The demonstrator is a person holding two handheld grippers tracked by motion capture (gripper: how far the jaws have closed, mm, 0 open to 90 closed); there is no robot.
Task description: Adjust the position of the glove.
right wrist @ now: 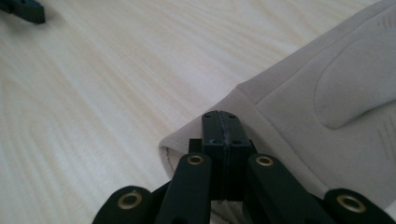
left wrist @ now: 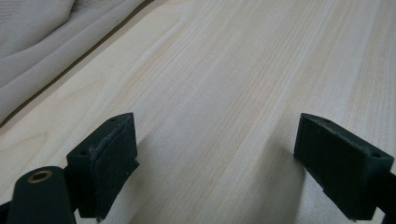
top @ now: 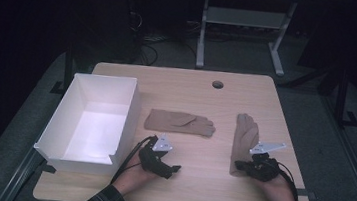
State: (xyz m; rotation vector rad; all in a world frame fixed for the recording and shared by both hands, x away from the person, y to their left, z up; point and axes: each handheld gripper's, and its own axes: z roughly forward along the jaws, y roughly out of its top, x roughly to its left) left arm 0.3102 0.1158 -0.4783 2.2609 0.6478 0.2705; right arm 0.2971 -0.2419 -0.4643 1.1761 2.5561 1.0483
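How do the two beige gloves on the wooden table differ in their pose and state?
The beige fabric glove near the white box lies crosswise, its fingers pointing right; the beige fabric glove on the right lies lengthwise, its fingers pointing away from the person. The first lies free, ahead of the open left tool; the second has the shut right tool at its cuff edge. Both lie flat and share one colour.

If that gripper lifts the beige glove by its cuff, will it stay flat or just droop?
Probably droop: the right glove looks like soft, thin fabric lying flat on the table, so it should hang limp from the cuff. It likely weighs little. The right gripper, shut at the cuff edge, holds a small bite that might slip.
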